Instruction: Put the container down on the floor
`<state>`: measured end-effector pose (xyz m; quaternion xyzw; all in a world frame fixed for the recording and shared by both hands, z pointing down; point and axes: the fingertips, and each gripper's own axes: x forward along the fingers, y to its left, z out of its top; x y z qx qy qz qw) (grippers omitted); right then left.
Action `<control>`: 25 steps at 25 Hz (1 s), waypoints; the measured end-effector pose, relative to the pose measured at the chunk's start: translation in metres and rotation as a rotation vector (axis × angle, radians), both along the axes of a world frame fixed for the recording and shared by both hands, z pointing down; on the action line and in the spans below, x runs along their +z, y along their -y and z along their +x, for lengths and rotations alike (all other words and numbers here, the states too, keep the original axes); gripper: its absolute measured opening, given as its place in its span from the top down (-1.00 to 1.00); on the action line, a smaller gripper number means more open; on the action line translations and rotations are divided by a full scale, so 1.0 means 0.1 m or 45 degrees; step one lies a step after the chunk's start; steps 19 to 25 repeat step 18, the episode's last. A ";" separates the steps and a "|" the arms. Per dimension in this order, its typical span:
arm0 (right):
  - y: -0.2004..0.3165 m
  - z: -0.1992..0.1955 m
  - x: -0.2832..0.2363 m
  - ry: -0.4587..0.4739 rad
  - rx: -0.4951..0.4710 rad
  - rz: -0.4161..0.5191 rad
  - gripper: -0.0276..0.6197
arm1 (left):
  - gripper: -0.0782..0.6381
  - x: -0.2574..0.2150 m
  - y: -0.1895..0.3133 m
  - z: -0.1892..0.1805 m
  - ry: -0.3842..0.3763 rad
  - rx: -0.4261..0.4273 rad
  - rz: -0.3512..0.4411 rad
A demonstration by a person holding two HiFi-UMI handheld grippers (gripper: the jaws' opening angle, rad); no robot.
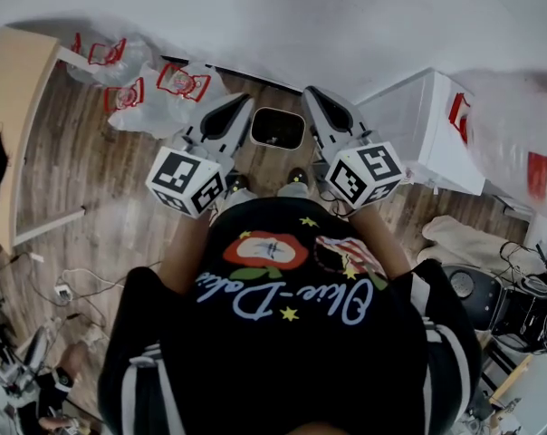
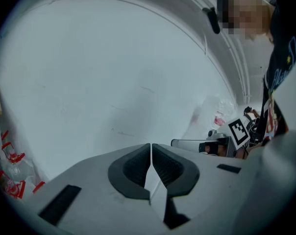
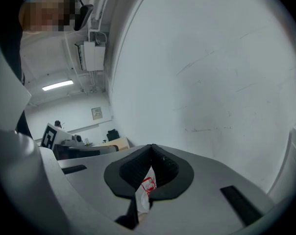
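At your far left stands a pale wooden table (image 1: 15, 89), with red-printed plastic bags (image 1: 178, 82) beside it against the wall (image 1: 301, 16). Your left gripper (image 2: 151, 153) is closed, its pads pressed together at the tip. A thin white strip (image 2: 155, 185) shows in the slot behind them, and I cannot tell whether it is pinched. The container (image 1: 278, 128), dark inside with a pale rim, sits on the wooden floor (image 1: 101, 188). It lies just ahead of your shoes (image 1: 237, 186), between the two gripper noses, and neither gripper holds it. Your right gripper (image 3: 151, 153) is closed too, with a white scrap bearing a red mark (image 3: 147, 185) in its slot. A white box (image 1: 418, 125) stands at the right.
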<state>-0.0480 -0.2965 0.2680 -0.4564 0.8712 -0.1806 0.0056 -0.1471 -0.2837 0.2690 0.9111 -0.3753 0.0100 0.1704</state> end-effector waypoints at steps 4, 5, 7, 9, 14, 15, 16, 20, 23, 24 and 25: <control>-0.01 -0.02 0.00 0.007 -0.016 0.006 0.92 | 0.75 0.01 0.00 0.00 -0.014 -0.006 -0.009; -0.01 -0.02 0.00 0.006 -0.015 0.002 0.92 | 0.75 0.01 0.00 0.00 -0.011 -0.004 -0.011; 0.00 -0.02 0.00 0.009 -0.017 -0.002 0.92 | 0.75 0.01 0.00 0.02 -0.006 0.000 -0.010; 0.01 -0.03 0.00 0.015 -0.022 -0.003 0.92 | 0.75 0.01 0.01 0.02 0.001 0.000 -0.009; 0.03 0.00 0.01 0.019 -0.016 -0.011 0.92 | 0.75 0.04 0.01 0.03 0.017 -0.008 -0.014; 0.03 0.00 0.01 0.018 -0.017 -0.010 0.92 | 0.75 0.04 0.02 0.02 0.016 -0.009 -0.014; 0.04 0.00 0.01 0.016 -0.018 -0.008 0.92 | 0.75 0.04 0.03 0.02 0.016 -0.010 -0.013; 0.05 0.00 0.01 0.013 -0.021 -0.003 0.92 | 0.75 0.04 0.04 0.02 0.015 -0.012 -0.014; 0.05 0.00 0.01 0.013 -0.021 -0.003 0.92 | 0.75 0.04 0.04 0.02 0.015 -0.012 -0.014; 0.05 0.00 0.01 0.013 -0.021 -0.003 0.92 | 0.75 0.04 0.04 0.02 0.015 -0.012 -0.014; 0.05 0.00 0.01 0.013 -0.021 -0.003 0.92 | 0.75 0.04 0.04 0.02 0.015 -0.012 -0.014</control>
